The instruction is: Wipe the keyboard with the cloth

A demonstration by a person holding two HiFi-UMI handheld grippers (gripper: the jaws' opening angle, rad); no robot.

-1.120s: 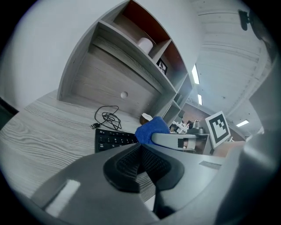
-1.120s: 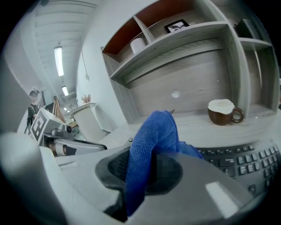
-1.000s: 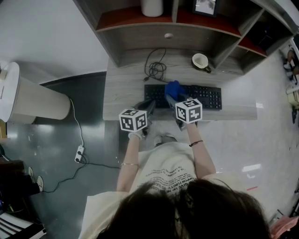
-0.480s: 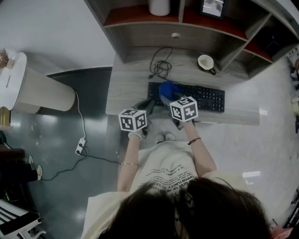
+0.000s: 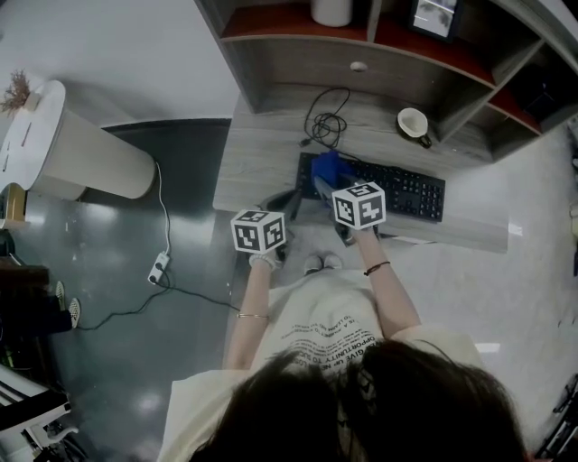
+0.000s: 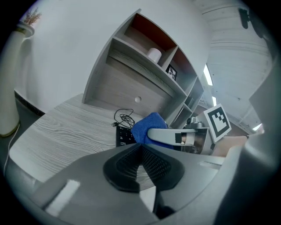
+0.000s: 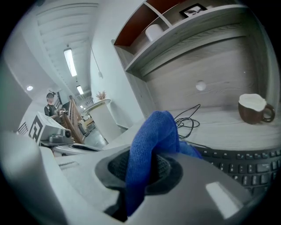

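Note:
A black keyboard lies on the grey wooden desk. My right gripper is shut on a blue cloth, which rests on the keyboard's left end. In the right gripper view the cloth bulges up out of the jaws, with the keys to its right. My left gripper hovers at the desk's front edge, just left of the keyboard, shut and holding nothing. The left gripper view shows its pads meeting, with the cloth and keyboard corner beyond.
A coiled black cable lies behind the keyboard, and a brown cup stands at the back right. Shelves above the desk hold a white roll and a picture frame. A white pedestal and a floor power strip are to the left.
The right gripper has slid the blue cloth leftward along the keyboard to its left end. The left gripper has stayed by the desk's front edge. The head view has shifted.

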